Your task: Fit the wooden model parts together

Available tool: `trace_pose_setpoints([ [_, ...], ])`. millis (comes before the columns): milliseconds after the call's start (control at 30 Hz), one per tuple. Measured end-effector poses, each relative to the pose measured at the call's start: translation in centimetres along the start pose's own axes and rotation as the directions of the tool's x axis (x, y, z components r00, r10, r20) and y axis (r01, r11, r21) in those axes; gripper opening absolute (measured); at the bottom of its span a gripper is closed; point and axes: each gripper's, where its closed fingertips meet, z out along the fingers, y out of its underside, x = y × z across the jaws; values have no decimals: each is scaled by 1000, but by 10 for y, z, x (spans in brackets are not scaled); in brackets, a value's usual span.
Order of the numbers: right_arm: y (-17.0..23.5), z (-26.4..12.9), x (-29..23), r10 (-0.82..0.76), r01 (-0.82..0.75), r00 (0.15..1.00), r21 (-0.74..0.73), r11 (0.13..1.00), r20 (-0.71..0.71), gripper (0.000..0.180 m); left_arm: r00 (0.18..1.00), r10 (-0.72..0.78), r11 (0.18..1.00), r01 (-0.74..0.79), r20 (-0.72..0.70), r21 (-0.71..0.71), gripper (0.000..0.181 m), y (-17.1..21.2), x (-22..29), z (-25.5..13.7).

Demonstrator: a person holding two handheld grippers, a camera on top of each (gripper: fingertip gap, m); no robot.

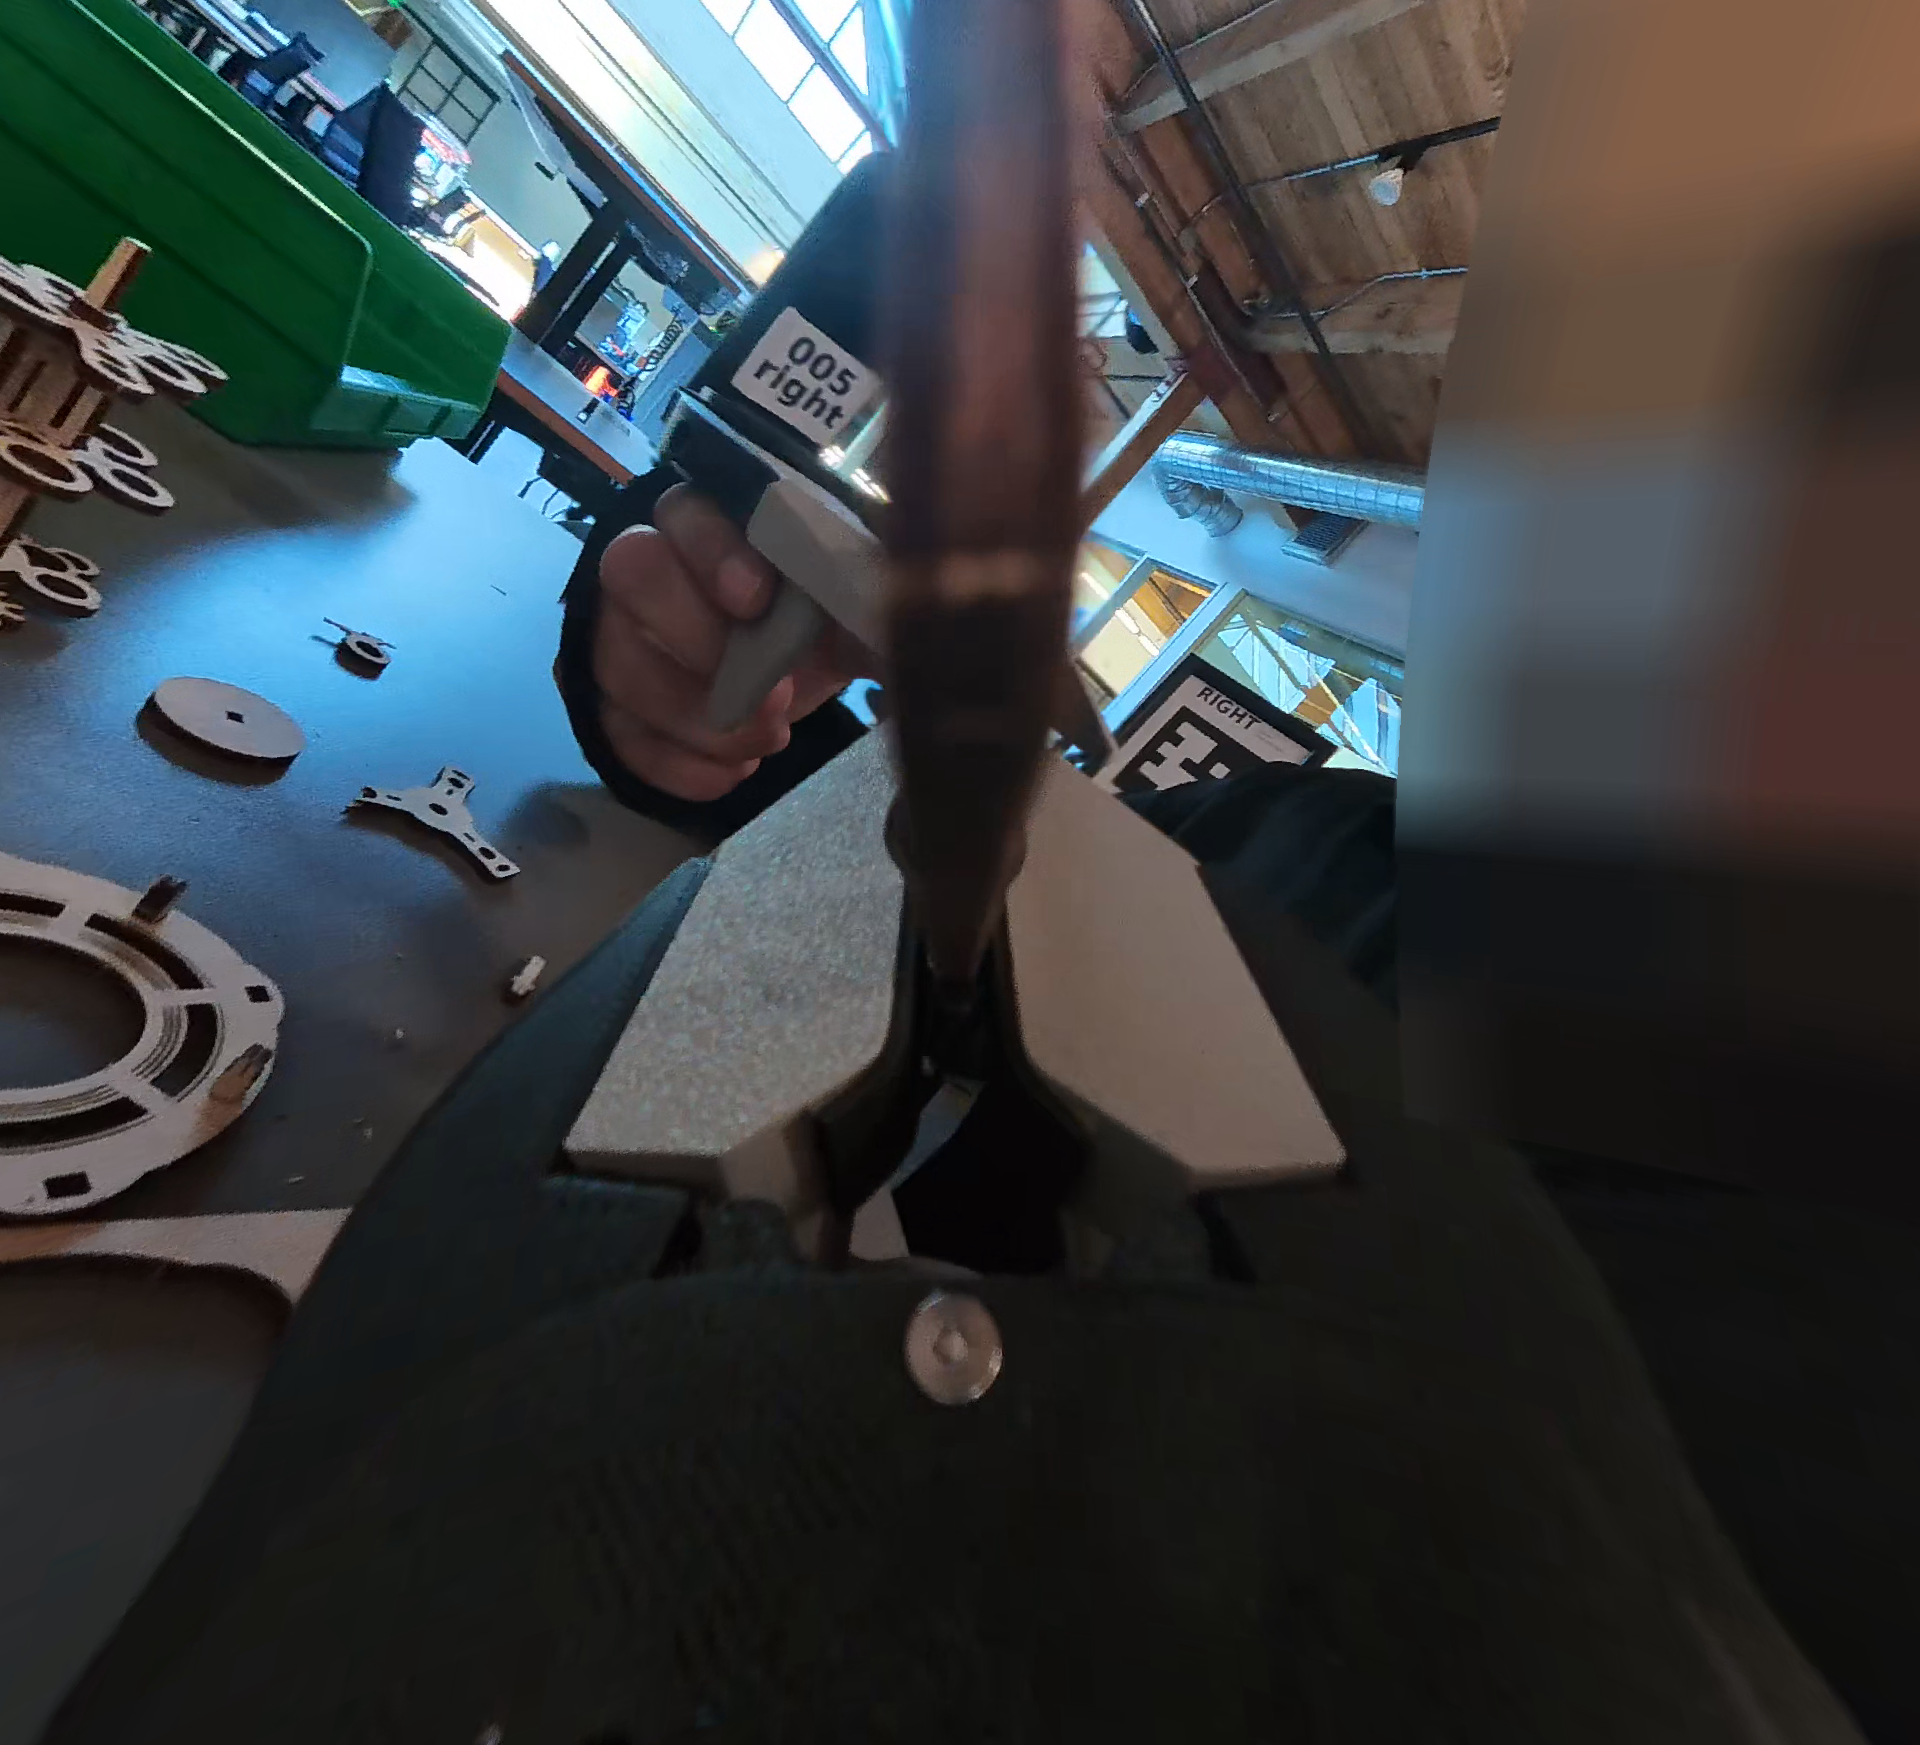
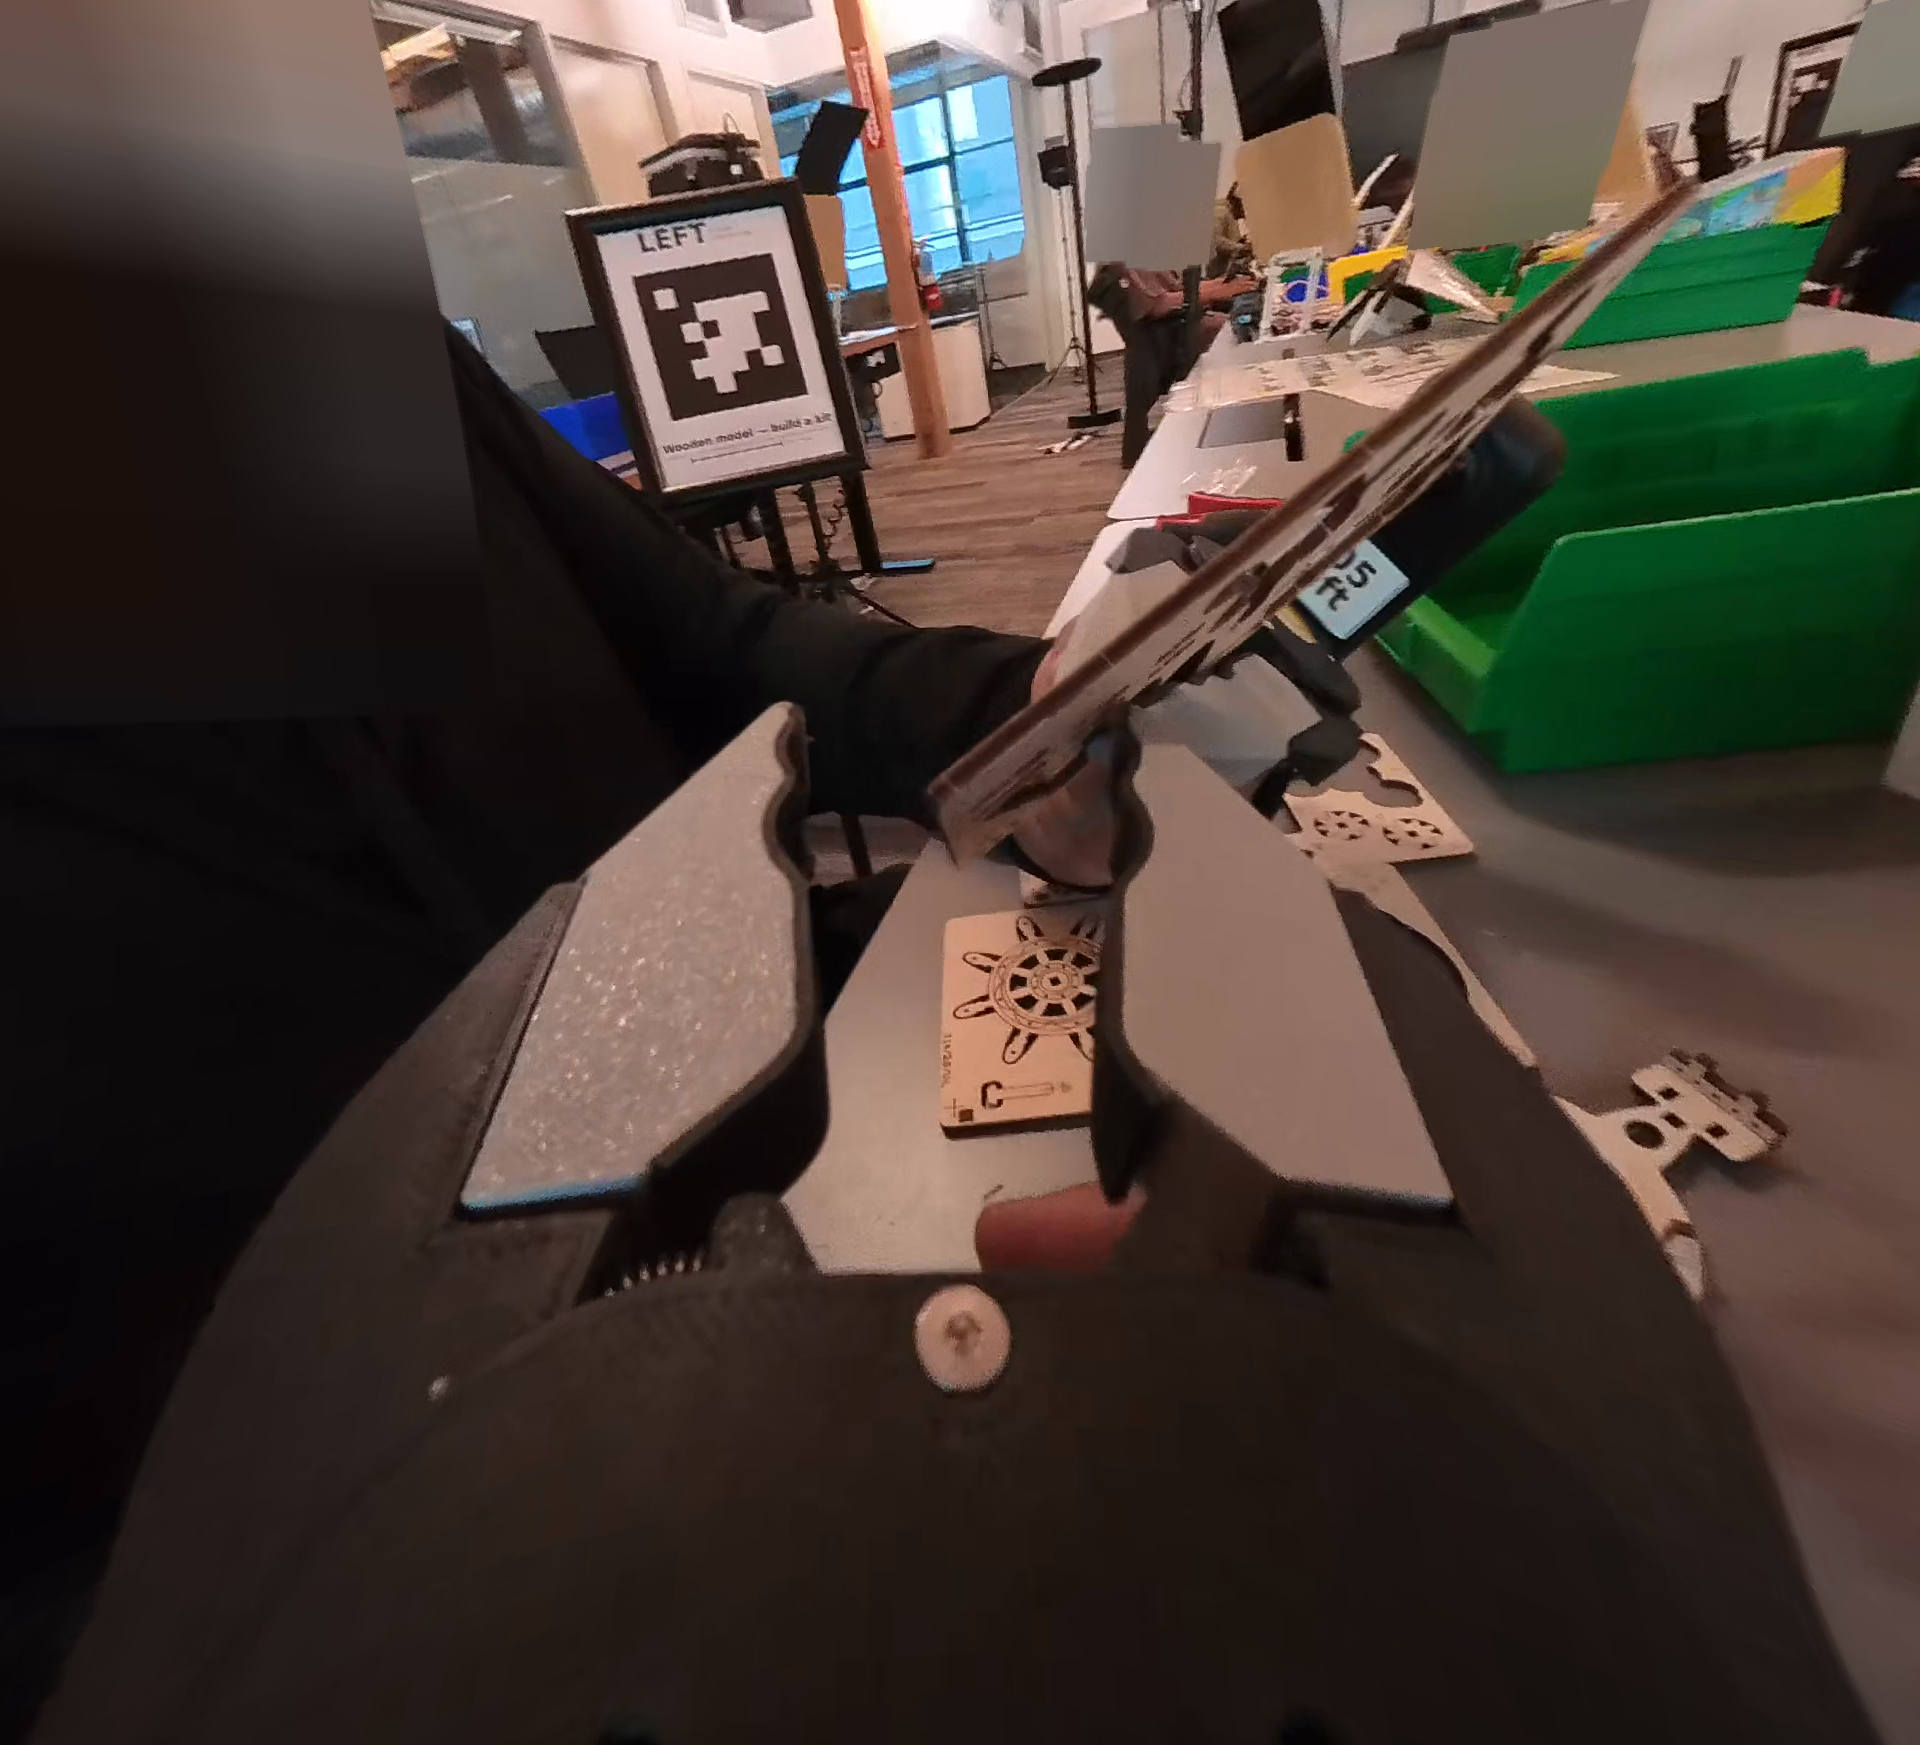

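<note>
Table (image 2: 1558, 947): wooden sheet (image 1: 977, 345) blurred edge-on.

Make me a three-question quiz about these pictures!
1. Where is the small square wooden card with a wheel pattern? A. on the grey table B. in a box C. in a claw
2. What colour is the big plastic bin? A. red B. green C. white
3. What is the left claw doing? A. open, empty B. shut on the thin flat wooden sheet C. holding a disc
Answers: 1 A, it lies flat on the tabletop; 2 B, its walls are green; 3 B, the sheet is pinched at its edge.
</note>
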Motion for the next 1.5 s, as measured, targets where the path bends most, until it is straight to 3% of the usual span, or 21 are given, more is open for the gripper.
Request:
trace_pose_setpoints([
  [33,1,-1,2,-2,2,1000,-8,1000,-12,53,1000,1,1000,-1,9,-4,1,1,-1,0],
  [267,9,-5,5,-14,12,999,-53,998,-38,37,1000,-16,999,16,19,41,1,-6,-4,-5],
  [500,12,-4,9,-25,22,998,-49,999,-60,40,999,-39,999,38,31,27,0,-3,-8,-3],
  [633,17,-5,13,-72,64,992,-85,994,-104,25,999,-22,1000,21,50,20,2,-1,-9,-2],
  [733,22,-6,14,-91,76,989,-120,990,-119,23,997,-19,1000,18,72,8,1,1,-12,-2],
  [967,45,-14,17,-256,193,952,-320,927,-168,18,990,17,999,-12,141,-34,0,7,-19,1],
  [1000,57,-16,15,-283,209,948,-390,897,-142,15,991,-1,1000,0,132,4,0,1,-19,-2],
  [1033,70,-17,12,-295,218,949,-447,867,-109,0,992,-25,998,17,123,60,0,-8,-19,-8],
  [1100,76,-16,21,-316,203,933,-474,857,-172,0,989,-58,996,48,133,77,0,-12,-23,-16],
  [1167,64,-18,33,-302,170,918,-432,886,-257,33,988,-29,998,20,151,56,0,-8,-23,-13],
  [1200,58,-21,37,-274,149,922,-402,904,-275,38,987,-21,998,13,161,54,0,-8,-24,-12],
  [1367,46,-35,50,-139,34,926,-290,956,-350,41,982,-29,995,10,188,100,0,-15,-28,-18],
  [1500,27,-42,55,-38,-32,920,-172,985,-389,44,938,63,989,-105,342,105,0,-22,-43,-23],
])
